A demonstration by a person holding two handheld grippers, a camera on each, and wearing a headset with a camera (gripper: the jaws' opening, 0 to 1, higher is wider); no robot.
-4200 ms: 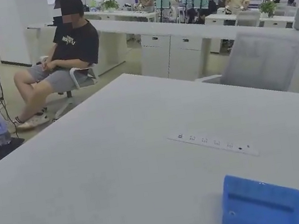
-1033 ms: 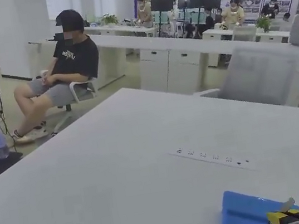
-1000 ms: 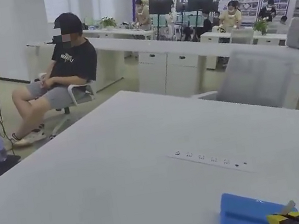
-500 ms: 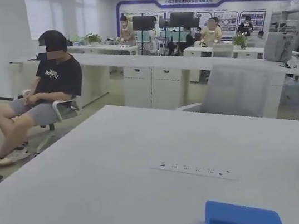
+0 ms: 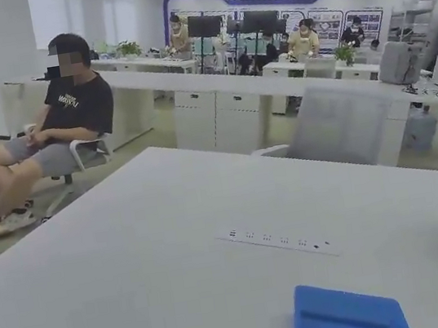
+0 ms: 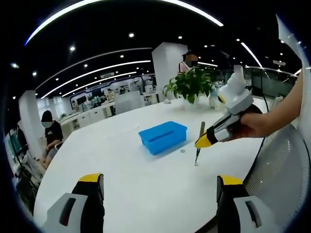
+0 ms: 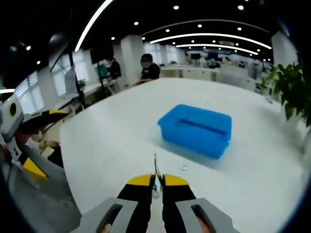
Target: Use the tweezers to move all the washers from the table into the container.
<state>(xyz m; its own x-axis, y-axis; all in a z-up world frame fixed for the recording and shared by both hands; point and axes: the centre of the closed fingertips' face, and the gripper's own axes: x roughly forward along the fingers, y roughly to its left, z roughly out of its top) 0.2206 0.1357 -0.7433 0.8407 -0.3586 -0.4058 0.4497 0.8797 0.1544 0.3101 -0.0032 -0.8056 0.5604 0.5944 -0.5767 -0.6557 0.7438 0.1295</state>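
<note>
The blue container [image 5: 348, 315] sits on the white table [image 5: 152, 265] and is also in the left gripper view [image 6: 163, 137] and the right gripper view [image 7: 197, 128]. My right gripper [image 7: 157, 180] is shut on the thin metal tweezers [image 7: 155, 167], which point at the table short of the container. From the left gripper view, the right gripper [image 6: 214, 136] holds the tweezers [image 6: 198, 145] tip-down on the table. One small washer [image 7: 184, 167] lies just in front of the container, right of the tweezers [image 6: 182, 151]. My left gripper [image 6: 160, 187] hangs wide open over the table, nothing between its jaws.
A white power strip [image 5: 280, 241] is set into the table beyond the container. A potted plant [image 6: 189, 85] stands at the table's far end. A person [image 5: 57, 130] sits on a chair off the table's left side. An office chair [image 5: 337, 126] stands behind the table.
The head camera has swung up and to the right. The gripper tip with the tweezers that hung over the container's near right corner a second ago has left the head view.
</note>
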